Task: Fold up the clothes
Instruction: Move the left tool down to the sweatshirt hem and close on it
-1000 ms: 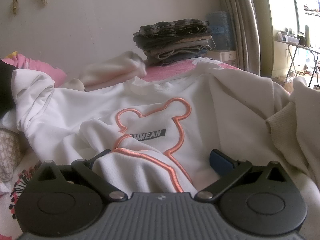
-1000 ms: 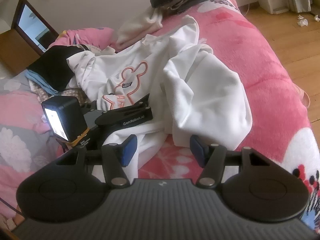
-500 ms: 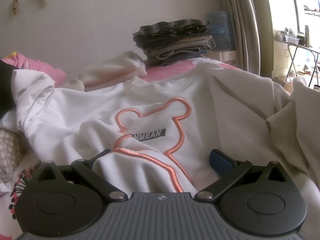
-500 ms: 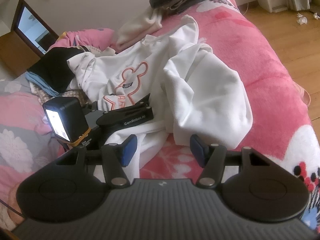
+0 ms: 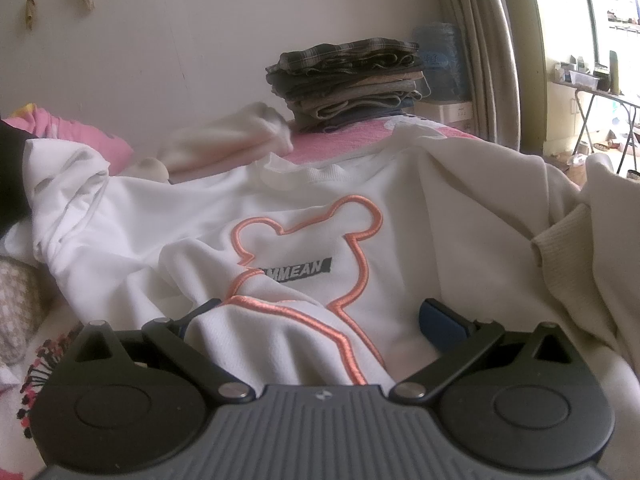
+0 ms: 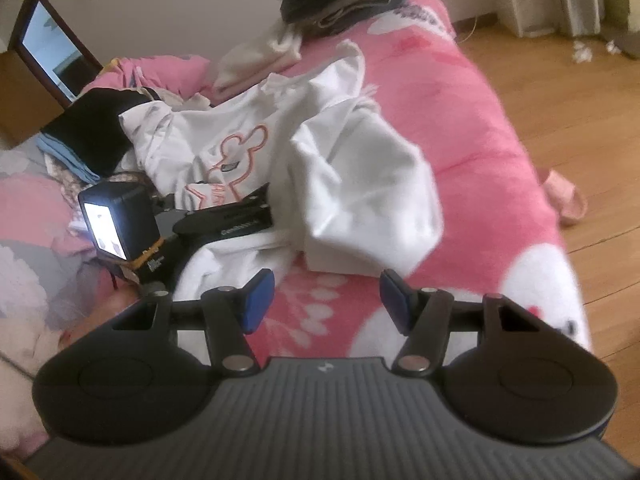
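Although the white sweatshirt (image 5: pixel 304 240) lies chest-up on the pink bed (image 6: pixel 472 128), it is rumpled, with its orange bear outline (image 5: pixel 320 236) creased and one sleeve (image 6: pixel 360 184) thrown in a heap across its side. My left gripper (image 5: pixel 320 316) sits low at the hem, its jaws spread wide with a hump of fabric bulging up between them; I cannot tell whether the pads touch the cloth, but they are not pinched on it. My right gripper (image 6: pixel 326 300) hovers above the bedspread just short of the heaped sleeve, jaws wide and holding nothing.

I judge the garment soft, thick and fairly light, a fleece knit that will sag and drag rather than keep any shape, so a pinch on a single layer would let the rest trail. The ribbed cuff (image 5: pixel 560 264) and the ribbed collar (image 5: pixel 312 176) look like the firmest places to hold, along with the hem and shoulder seams, where the doubled cloth should slip less between the pads.

A stack of folded clothes (image 5: pixel 348 80) stands at the far end of the bed near the wall, and a dark garment (image 6: pixel 96 128) lies beside the sweatshirt. Whether this one is being spread flat or already being gathered, I cannot say.
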The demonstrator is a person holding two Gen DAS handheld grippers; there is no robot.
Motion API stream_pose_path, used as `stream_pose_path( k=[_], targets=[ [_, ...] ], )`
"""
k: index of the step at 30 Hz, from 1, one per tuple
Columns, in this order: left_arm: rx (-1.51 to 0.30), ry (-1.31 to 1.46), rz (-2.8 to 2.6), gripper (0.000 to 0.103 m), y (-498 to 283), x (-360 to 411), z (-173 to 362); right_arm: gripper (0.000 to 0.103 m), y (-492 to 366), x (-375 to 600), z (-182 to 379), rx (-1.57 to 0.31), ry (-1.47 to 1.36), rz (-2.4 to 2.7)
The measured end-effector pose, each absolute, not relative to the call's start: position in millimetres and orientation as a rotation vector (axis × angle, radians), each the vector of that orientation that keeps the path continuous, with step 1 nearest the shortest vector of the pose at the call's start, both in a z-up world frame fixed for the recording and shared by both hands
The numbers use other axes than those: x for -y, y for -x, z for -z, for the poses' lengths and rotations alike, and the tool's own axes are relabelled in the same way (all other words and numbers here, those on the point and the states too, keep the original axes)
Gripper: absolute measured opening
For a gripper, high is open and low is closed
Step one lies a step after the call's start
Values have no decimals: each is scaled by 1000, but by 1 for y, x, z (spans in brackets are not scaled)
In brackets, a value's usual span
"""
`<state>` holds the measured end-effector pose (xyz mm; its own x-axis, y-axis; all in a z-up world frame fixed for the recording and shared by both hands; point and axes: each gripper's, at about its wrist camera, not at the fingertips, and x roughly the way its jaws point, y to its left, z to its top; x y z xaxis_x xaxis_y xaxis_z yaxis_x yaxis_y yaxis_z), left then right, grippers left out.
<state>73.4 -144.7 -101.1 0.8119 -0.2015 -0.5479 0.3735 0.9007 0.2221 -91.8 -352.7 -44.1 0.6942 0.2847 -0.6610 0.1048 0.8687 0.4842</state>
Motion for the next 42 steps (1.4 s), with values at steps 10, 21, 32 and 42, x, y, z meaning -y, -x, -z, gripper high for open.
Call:
stream_pose_path(
  k=[10, 21, 32, 42],
  targets=[
    [-607, -318, 306, 103, -62, 126, 75, 58, 101, 347, 34, -792, -519, -96],
    [-693, -91, 277, 103, 3, 30, 16, 58, 76, 305, 30, -762, -491, -225],
    [-835, -6, 369, 79, 20, 30, 46, 3, 79, 287, 34, -780, -364, -189],
    [-862, 36, 344, 49, 2, 29, 59, 60, 79, 266, 30, -858, -391, -364]
  ],
)
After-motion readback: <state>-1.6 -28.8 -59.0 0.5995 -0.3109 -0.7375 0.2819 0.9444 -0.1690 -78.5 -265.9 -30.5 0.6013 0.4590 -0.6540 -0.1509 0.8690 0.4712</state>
